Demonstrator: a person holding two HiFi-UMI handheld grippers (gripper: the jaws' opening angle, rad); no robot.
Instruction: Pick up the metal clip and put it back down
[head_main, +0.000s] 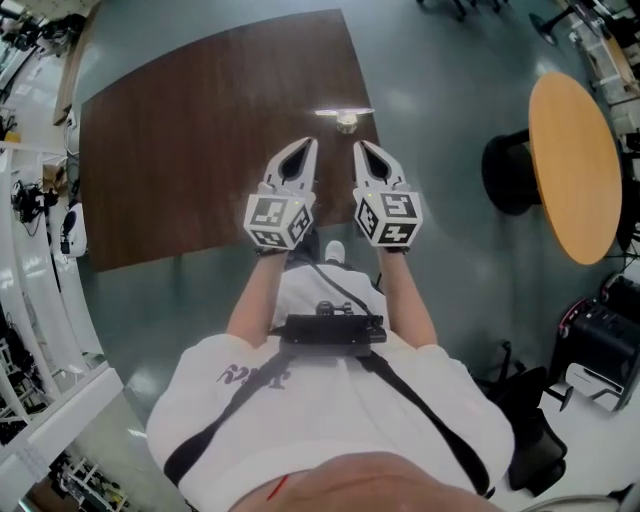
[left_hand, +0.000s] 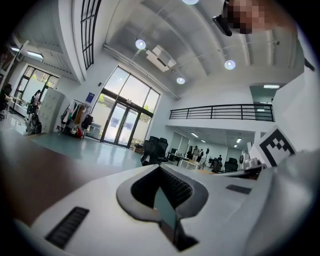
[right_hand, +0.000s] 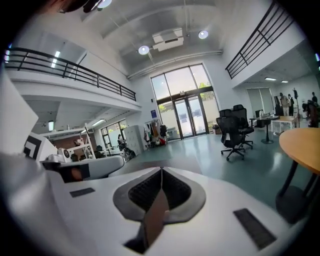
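Note:
The metal clip (head_main: 345, 119), small and shiny, lies near the front right edge of the brown table (head_main: 190, 150) in the head view. My left gripper (head_main: 309, 143) and right gripper (head_main: 361, 146) hover side by side just short of it, pointing toward it, the clip a little beyond and between their tips. Both have their jaws closed together with nothing between them. In the left gripper view the left gripper (left_hand: 160, 167) shows shut jaws against the hall, and the right gripper (right_hand: 161, 169) looks the same in the right gripper view. Neither gripper view shows the clip.
A round orange table (head_main: 573, 165) with a black base (head_main: 510, 172) stands to the right. White shelving (head_main: 40, 200) runs along the left. Black office chairs (right_hand: 235, 131) stand further off on the green floor. Black equipment (head_main: 600, 340) sits at the lower right.

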